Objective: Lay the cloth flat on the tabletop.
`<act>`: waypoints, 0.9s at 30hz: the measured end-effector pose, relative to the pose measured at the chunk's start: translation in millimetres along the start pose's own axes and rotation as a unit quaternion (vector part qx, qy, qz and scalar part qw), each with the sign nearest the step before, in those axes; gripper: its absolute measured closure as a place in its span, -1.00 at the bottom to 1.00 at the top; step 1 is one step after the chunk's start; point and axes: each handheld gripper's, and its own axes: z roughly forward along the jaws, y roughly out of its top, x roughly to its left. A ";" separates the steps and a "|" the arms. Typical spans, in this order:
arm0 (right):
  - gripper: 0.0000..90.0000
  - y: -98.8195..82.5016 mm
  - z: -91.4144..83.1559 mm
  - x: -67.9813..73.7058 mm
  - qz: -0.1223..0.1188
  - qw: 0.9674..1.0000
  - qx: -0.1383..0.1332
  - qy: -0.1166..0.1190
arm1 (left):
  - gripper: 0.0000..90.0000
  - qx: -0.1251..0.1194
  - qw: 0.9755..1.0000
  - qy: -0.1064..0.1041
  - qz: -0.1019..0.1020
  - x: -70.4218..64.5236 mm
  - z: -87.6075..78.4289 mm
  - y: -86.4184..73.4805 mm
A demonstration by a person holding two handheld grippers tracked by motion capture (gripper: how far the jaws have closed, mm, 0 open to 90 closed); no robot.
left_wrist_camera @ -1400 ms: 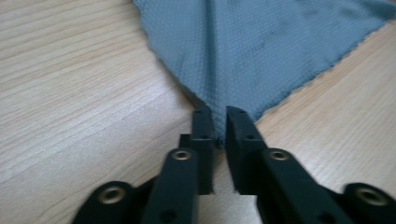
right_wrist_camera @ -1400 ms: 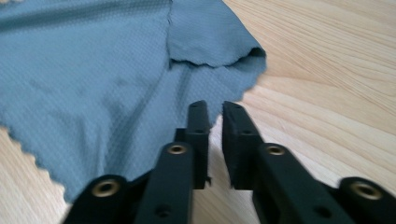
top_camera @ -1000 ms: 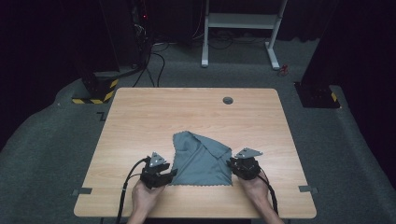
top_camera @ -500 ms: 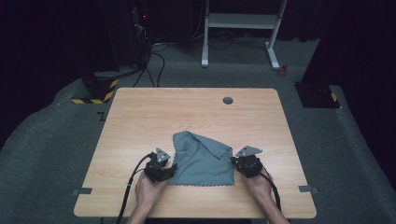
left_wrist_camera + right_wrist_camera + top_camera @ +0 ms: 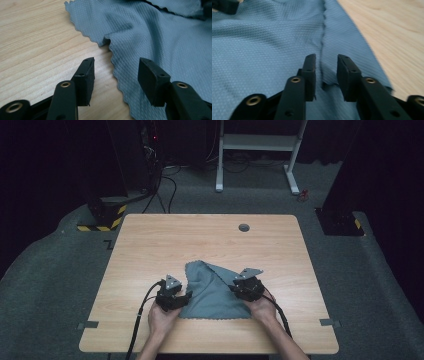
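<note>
A grey-blue cloth [image 5: 215, 292] lies partly folded on the wooden table [image 5: 210, 245], near its front edge. My left gripper [image 5: 184, 296] sits at the cloth's left side. In the left gripper view its jaws [image 5: 116, 72] stand open and have just been opening; they straddle the scalloped hem of the cloth [image 5: 155, 37], one over bare wood [image 5: 37, 37], neither pressing. My right gripper [image 5: 236, 287] is over the cloth's right side. Its jaws [image 5: 325, 66] have just been opening and a folded edge of the cloth [image 5: 262, 45] runs between them, untouched by the pads.
A round cable hole [image 5: 244, 227] sits near the table's far edge. Grey tape tabs [image 5: 87, 325] mark the front corners. On the floor behind stand a white frame [image 5: 255, 150] and a yellow-black striped base [image 5: 100, 220]. Each gripper trails a cable off the front edge.
The right gripper has slid left, inward over the cloth. The left gripper has crept slightly toward the cloth's hem. The cloth's outline is about the same.
</note>
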 end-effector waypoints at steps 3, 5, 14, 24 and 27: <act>0.54 2.2 6.6 3.5 -0.015 1.000 0.011 -0.007 | 0.02 0.005 1.000 0.008 0.006 1.0 3.9 4.7; 0.72 2.4 8.6 2.8 -0.018 0.999 0.018 -0.019 | 0.01 0.007 1.000 0.014 0.014 -0.3 8.8 8.6; 0.99 14.4 -1.2 -20.1 0.005 0.999 -0.001 -0.052 | 0.02 -0.004 0.999 0.026 0.039 -2.9 11.0 5.7; 1.00 27.7 10.0 -66.9 0.068 0.992 -0.005 -0.103 | 0.02 -0.006 0.999 0.023 0.041 -2.2 11.3 5.7; 0.99 31.0 17.8 -76.9 0.080 0.990 0.000 -0.120 | 0.02 -0.006 0.999 0.024 0.041 -1.9 11.2 5.9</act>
